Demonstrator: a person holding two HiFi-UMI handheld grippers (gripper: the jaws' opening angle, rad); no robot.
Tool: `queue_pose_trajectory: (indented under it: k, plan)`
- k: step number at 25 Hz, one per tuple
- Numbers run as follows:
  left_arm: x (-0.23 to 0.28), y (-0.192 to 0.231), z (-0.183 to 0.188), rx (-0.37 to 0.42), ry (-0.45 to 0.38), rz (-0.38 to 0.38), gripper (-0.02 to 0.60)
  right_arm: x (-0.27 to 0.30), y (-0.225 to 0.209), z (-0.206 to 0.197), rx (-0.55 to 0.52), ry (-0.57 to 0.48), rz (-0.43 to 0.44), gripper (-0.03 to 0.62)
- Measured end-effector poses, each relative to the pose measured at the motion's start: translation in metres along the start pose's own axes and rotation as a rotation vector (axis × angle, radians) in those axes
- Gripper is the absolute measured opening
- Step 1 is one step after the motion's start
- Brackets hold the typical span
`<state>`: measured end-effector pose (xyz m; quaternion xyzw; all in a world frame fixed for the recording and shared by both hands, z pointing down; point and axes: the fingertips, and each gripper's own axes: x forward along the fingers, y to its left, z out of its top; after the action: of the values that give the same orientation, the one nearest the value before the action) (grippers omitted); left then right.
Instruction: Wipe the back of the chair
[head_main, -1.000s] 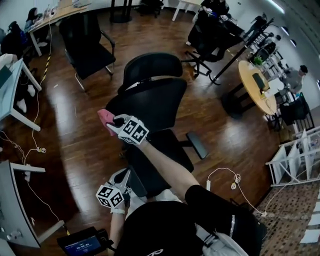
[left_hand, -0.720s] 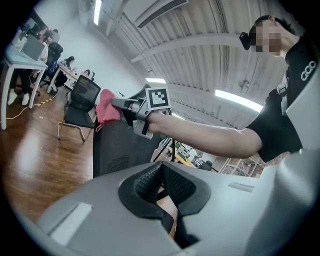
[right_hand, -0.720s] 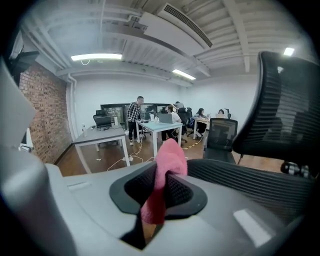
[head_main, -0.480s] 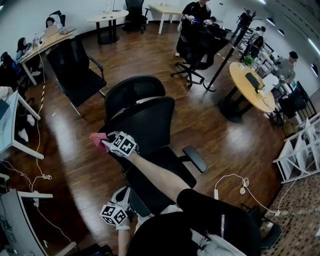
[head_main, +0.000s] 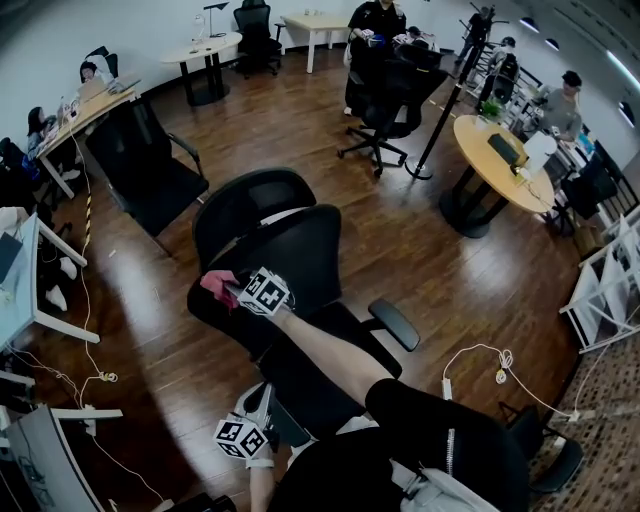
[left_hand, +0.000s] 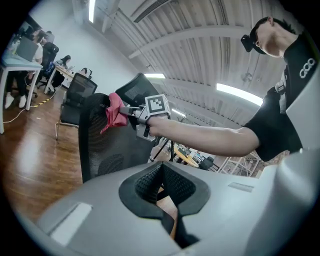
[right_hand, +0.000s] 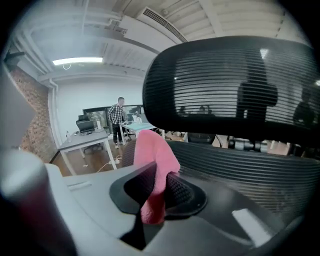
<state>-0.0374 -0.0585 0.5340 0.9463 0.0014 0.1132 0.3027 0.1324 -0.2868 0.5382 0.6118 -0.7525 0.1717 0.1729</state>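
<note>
Chair (head_main: 300, 330) stands on the wood floor (head_main: 140, 330) right in front of you, seat nearest you. Its mesh back (head_main: 295, 250) rises upright from the seat, long axis running up to the headrest (head_main: 245, 200), which lies farthest from you, toward the upper left in the head view. Your right gripper (head_main: 233, 291) reaches out on a straight arm to the left edge of that back, just below the headrest. Its jaws are clamped on a pink cloth (right_hand: 152, 150), whose free end stands up in front of the mesh. Your left gripper (head_main: 255, 405) hangs low by your body, well apart from the back, jaws pressed together with nothing between them.
</note>
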Motion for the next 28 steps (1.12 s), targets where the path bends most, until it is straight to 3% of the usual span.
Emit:
queue_pose_trajectory:
  k: [28]
  plan:
    - [0.094, -0.039, -0.014, 0.018, 0.075, -0.05, -0.009, -0.124, -0.183, -0.056, 0.104, -0.006, -0.208, 0.041]
